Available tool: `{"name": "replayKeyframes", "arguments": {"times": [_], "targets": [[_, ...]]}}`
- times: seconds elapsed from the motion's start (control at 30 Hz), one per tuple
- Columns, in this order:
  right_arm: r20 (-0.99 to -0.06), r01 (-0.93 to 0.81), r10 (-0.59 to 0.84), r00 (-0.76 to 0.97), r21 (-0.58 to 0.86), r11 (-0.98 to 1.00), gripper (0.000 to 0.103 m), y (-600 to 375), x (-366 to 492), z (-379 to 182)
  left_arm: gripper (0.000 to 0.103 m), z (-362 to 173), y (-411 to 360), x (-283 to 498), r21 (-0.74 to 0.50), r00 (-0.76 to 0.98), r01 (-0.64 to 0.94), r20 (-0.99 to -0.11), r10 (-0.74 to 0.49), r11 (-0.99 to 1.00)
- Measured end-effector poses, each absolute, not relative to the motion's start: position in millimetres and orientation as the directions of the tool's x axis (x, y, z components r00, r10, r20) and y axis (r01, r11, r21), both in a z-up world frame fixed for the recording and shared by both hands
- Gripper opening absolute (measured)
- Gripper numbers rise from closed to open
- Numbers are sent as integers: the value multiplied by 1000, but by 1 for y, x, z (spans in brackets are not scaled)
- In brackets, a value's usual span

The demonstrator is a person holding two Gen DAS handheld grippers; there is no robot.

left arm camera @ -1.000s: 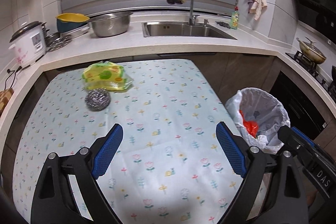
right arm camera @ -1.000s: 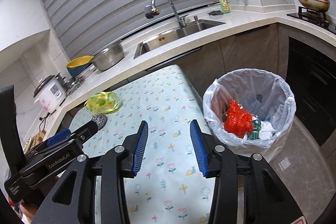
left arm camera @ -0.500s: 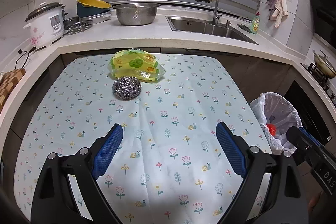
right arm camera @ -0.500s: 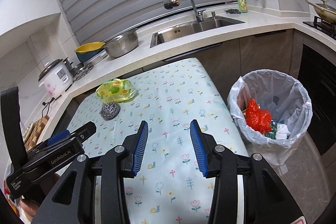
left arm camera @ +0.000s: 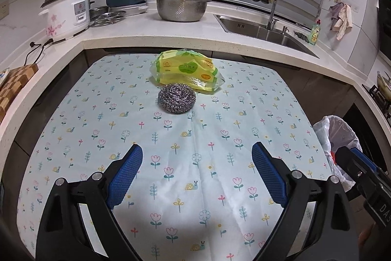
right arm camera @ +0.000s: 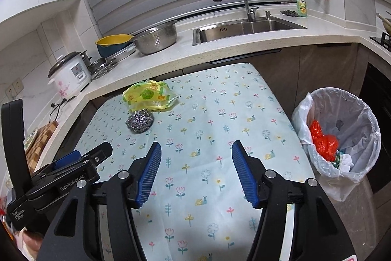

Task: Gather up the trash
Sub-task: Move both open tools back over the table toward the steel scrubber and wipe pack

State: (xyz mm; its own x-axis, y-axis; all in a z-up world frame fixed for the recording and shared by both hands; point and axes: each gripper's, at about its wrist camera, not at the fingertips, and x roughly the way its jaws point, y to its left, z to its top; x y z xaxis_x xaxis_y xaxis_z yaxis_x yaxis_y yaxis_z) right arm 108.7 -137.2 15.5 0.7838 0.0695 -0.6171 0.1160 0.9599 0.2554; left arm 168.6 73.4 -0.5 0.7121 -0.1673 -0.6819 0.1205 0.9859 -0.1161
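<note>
A steel wool scrubber (left arm camera: 176,100) lies on the flowered tablecloth (left arm camera: 195,163), touching a yellow-green plastic package (left arm camera: 187,73) just behind it. Both also show in the right wrist view, the scrubber (right arm camera: 139,122) and the package (right arm camera: 149,97) at the table's far left. My left gripper (left arm camera: 197,158) is open and empty, hovering over the cloth short of the scrubber. My right gripper (right arm camera: 196,154) holds nothing and its jaws are opening. A bin lined with a white bag (right arm camera: 342,138) stands on the floor right of the table, with red and white trash inside.
An L-shaped counter wraps behind the table, carrying a rice cooker (left arm camera: 67,14), a steel colander (left arm camera: 182,7), a yellow-and-blue bowl (right arm camera: 113,44) and a sink (right arm camera: 244,27) with a tap. A wooden board (left arm camera: 14,85) lies at the left. A stove (left arm camera: 381,92) is at the right.
Both grippers have swung left, away from the bin and towards the scrubber and package, which now look nearer and more central. The right gripper's jaws have widened.
</note>
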Motion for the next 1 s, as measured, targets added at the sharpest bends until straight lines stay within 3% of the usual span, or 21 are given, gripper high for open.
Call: {"name": "replayKeyframes", "arguments": {"times": [0.37,1.0], "targets": [[-644,61,96,759,217,974,66,-105,166,0,95,-21,109,216,-125,692,47,-711,-122,991],[-682,-5,133,719,186,983,67,-85,310,-42,96,-79,96,344,-112,607,44,-786,-116,993]]}}
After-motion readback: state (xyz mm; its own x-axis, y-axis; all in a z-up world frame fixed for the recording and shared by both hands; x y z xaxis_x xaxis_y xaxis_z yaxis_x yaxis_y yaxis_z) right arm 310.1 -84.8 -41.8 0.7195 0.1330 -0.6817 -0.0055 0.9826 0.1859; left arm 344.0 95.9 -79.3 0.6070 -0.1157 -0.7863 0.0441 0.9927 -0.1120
